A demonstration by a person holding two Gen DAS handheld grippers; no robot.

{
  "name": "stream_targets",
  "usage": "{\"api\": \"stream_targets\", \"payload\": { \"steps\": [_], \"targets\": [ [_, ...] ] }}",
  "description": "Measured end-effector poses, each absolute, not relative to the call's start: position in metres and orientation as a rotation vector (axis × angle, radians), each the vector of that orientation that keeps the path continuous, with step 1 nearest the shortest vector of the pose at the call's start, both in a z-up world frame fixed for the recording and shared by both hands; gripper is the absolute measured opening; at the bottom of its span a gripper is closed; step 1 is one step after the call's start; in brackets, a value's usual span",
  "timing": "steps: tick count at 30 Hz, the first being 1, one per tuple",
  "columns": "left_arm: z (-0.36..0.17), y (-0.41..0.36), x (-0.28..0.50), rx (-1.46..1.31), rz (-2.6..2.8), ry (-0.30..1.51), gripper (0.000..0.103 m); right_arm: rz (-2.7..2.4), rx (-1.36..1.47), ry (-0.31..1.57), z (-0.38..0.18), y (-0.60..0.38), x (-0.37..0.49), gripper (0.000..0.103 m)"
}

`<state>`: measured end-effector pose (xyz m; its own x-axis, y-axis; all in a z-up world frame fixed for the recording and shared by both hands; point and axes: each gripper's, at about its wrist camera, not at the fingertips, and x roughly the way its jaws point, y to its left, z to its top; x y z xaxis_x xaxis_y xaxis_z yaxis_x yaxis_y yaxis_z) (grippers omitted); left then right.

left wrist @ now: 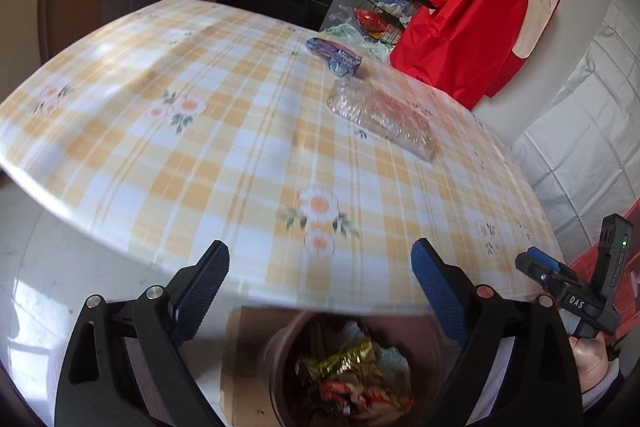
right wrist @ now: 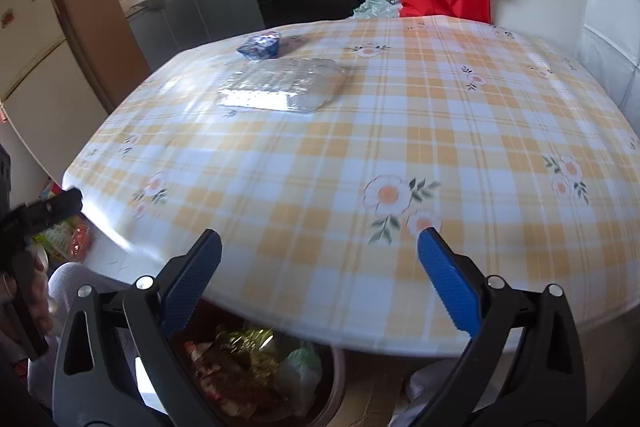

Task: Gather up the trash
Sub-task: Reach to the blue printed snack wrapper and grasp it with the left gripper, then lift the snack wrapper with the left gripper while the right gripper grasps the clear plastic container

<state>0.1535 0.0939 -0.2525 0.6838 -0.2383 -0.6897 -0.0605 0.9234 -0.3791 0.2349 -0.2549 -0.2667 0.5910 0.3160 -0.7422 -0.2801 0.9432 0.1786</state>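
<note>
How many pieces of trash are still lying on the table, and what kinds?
Clear plastic package: 1
Blue wrapper: 1
Total on the checked tablecloth: 2

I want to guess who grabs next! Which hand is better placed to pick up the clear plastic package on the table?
Probably the right. Both jaws stand open and empty, so either could. In the right wrist view the clear plastic package lies almost straight ahead of the right gripper; for the left gripper it sits off to one side.
</note>
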Motion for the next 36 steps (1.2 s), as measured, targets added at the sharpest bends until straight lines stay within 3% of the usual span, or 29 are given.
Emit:
{"api": "stream_targets", "payload": {
  "steps": [10,14,17,21,28,30,31,36],
  "targets": [
    [-0.248,0.097,0.293,-0.368,-0.147,0.812,0.090,0.352,0.047,0.883,-0.276,-0.251,0.322,0.097],
    [-0.256,0.098,0.371,-0.392,-0.171,0.839,0.073,0.366,0.032,0.879,-0.277,-0.244,0.360,0.097],
    [-0.268,0.106,0.432,-0.456,-0.154,0.861,0.066,0.380,0.031,0.877,-0.275,-0.237,0.387,0.097],
    [-0.295,0.124,0.500,-0.664,-0.125,0.912,0.065,0.412,-0.021,0.868,-0.272,-0.222,0.417,0.097],
    [-0.306,0.118,0.545,-0.717,-0.149,0.906,0.064,0.475,-0.175,0.887,-0.277,-0.196,0.447,0.097],
    [-0.307,0.113,0.547,-0.662,-0.135,0.926,0.035,0.488,-0.186,0.904,-0.278,-0.192,0.456,0.097],
    [-0.308,0.112,0.547,-0.650,-0.142,0.929,0.026,0.493,-0.191,0.916,-0.278,-0.191,0.460,0.097],
    [-0.292,0.112,0.520,-0.533,-0.197,0.881,0.015,0.505,-0.189,0.953,-0.282,-0.182,0.472,0.097]
  ]
}}
